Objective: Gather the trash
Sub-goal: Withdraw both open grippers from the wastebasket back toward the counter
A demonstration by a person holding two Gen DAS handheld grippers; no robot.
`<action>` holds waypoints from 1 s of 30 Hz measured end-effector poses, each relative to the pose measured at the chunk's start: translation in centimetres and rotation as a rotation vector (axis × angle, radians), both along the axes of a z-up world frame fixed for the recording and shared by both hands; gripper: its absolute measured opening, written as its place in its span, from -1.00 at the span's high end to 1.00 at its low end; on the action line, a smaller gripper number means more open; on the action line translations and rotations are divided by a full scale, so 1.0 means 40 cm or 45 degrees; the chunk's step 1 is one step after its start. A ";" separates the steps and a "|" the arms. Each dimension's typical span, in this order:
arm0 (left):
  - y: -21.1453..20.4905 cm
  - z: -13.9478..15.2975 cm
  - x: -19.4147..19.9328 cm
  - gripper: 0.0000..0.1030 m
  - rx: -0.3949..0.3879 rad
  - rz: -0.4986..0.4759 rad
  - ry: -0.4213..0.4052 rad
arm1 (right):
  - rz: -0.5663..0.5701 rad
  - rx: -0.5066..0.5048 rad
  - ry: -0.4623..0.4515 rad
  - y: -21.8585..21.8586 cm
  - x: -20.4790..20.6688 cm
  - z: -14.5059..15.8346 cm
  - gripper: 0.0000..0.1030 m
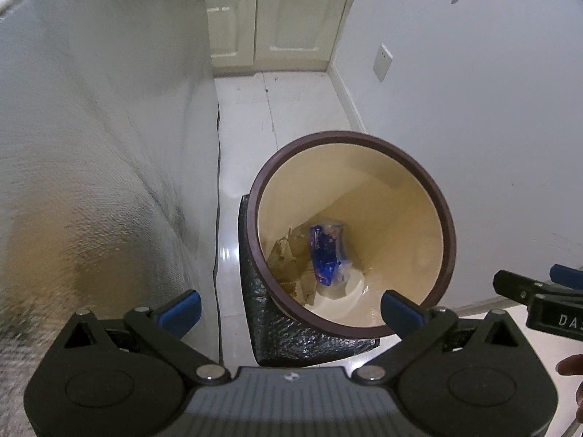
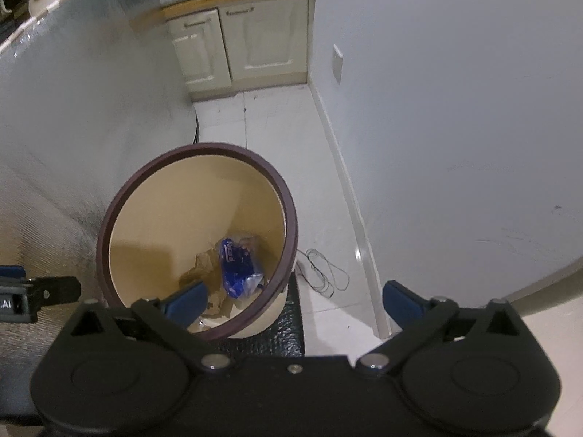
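Left gripper (image 1: 291, 309) above bin, jaws spread wide, nothing between them. Right gripper (image 2: 293, 300) likewise spread wide and empty, over bin's right rim. Round trash bin (image 1: 442, 200), cream inside with dark brown rim, stands on dark textured mat (image 1: 291, 338) on white tiled floor (image 1: 284, 109), between silver textured panel (image 1: 91, 164) and white wall (image 1: 473, 109). Blue plastic wrapper (image 1: 326, 256) lies at bin bottom on brown paper scraps (image 1: 286, 256). Thin wire loop (image 2: 324, 267) on floor beside bin. Cream cabinet (image 1: 277, 25) at far end.
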State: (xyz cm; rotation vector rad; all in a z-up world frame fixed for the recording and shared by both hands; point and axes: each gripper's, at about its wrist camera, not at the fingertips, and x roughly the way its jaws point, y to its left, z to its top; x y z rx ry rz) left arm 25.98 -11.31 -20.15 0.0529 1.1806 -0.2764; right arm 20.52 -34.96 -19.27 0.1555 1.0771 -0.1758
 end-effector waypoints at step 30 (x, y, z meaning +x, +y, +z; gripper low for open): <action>0.094 0.385 -0.284 -1.00 -0.182 -0.130 -0.602 | 0.028 -0.040 -0.556 0.025 -0.302 0.335 -1.00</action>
